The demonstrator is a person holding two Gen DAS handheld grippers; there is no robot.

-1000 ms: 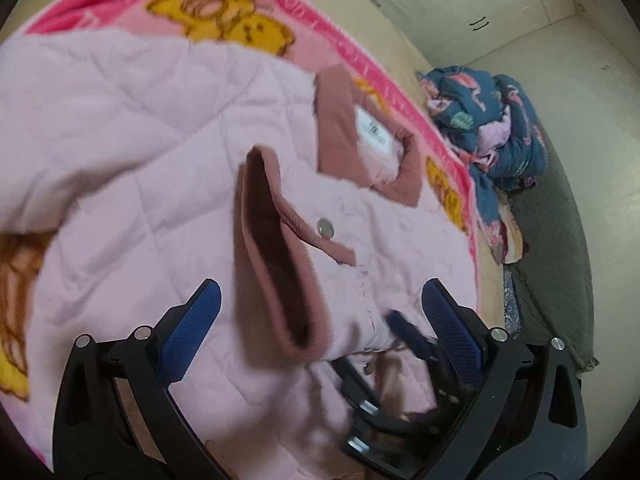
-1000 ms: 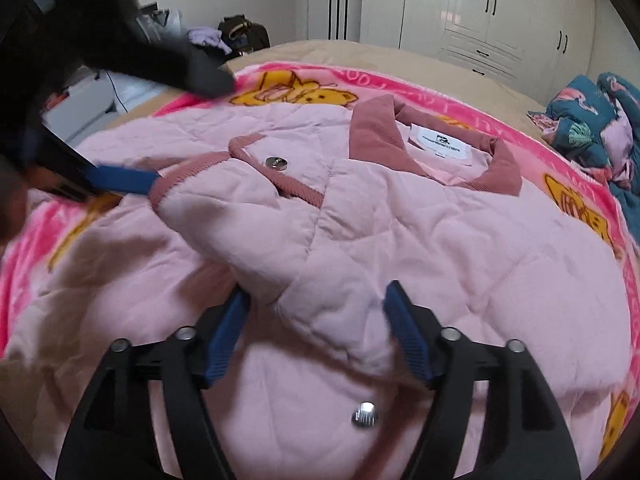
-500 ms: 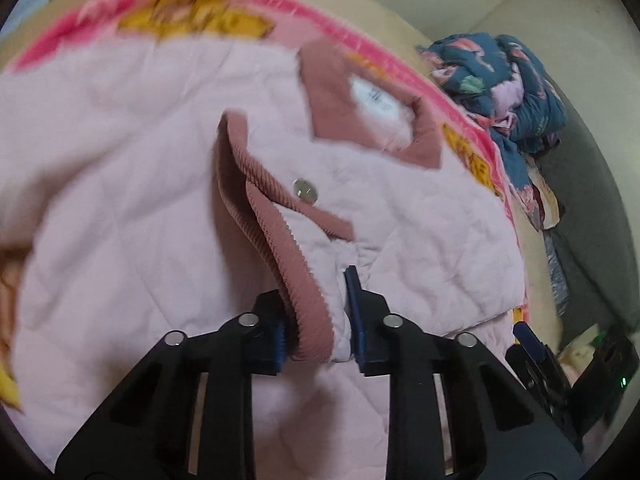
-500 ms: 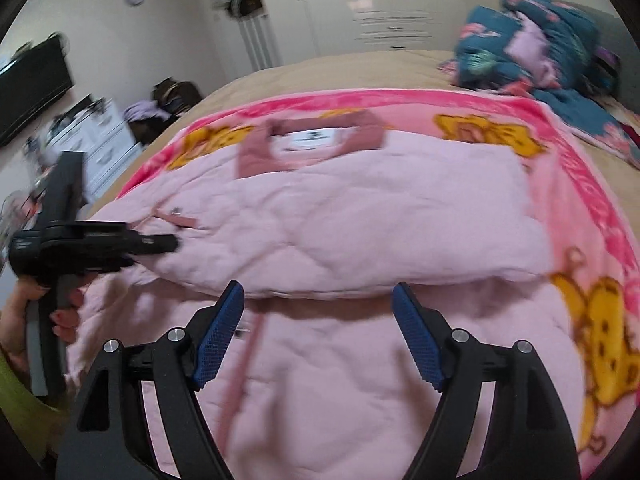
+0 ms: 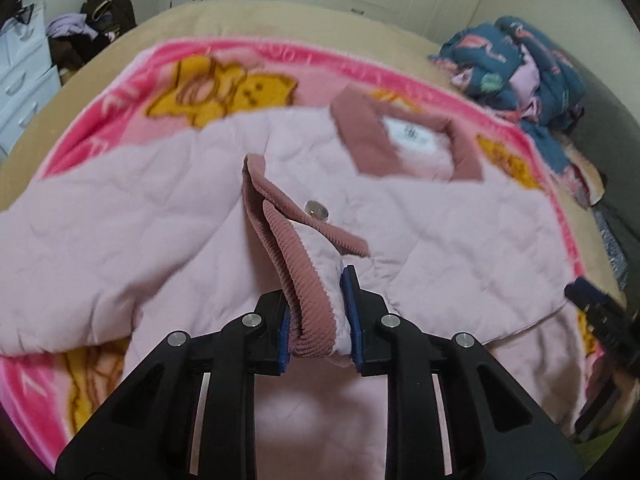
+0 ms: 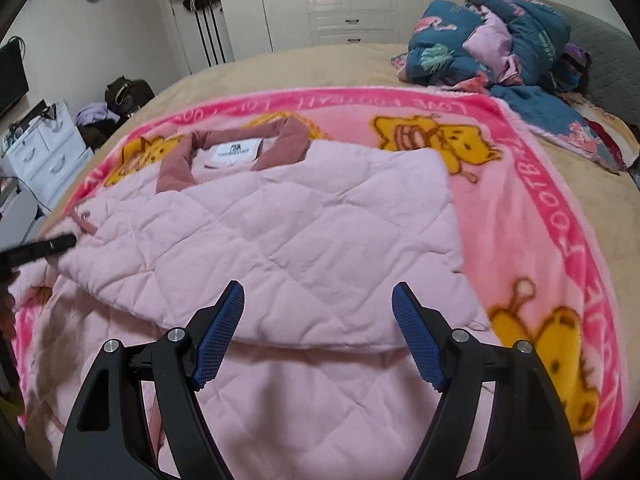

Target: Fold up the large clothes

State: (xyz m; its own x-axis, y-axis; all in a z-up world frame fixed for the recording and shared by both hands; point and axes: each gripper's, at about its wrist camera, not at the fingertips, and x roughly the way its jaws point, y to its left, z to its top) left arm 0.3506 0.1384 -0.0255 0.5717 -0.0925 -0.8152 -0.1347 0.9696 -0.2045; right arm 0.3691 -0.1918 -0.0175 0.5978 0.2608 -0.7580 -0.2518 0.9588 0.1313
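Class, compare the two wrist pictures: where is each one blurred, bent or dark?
Left wrist view: pink jacket and blanket smeared by motion blur, left claw sharp. Right wrist view: crisper; wardrobe doors bow from fisheye distortion. Both views: black corners, soft even room light.

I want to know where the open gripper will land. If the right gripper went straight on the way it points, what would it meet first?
Most likely the pink quilted jacket: the open right gripper points down at its folded panel, with nothing visible between. Depth is hard to judge.
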